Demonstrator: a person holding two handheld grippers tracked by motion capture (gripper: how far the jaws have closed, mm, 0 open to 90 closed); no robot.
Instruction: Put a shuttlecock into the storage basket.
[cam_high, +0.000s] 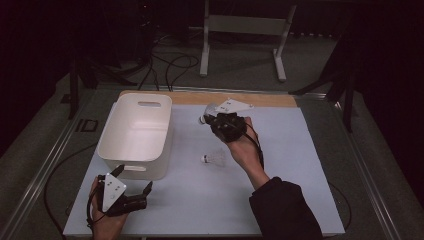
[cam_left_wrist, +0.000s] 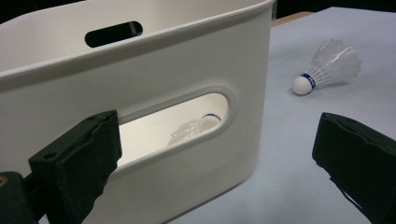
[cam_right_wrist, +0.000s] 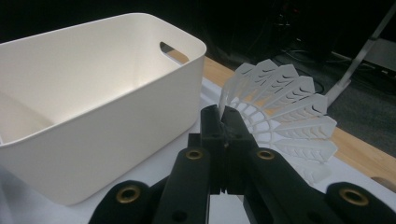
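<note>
Right gripper (cam_right_wrist: 224, 114), just right of the white plastic bin (cam_high: 112, 140), pinches a white feathered shuttlecock (cam_right_wrist: 285, 116) by its skirt edge; the thin grip could slip mid-carry. Left gripper (cam_high: 131, 178) waits wide open

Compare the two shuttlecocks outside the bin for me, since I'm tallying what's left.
The held shuttlecock is clamped by its skirt in the right tool, above the table; the loose shuttlecock lies on its side on the mat, untouched. Both are white and feathered.

blue band on shuttlecock (cam_left_wrist: 327, 65), lettering unreadable
</note>
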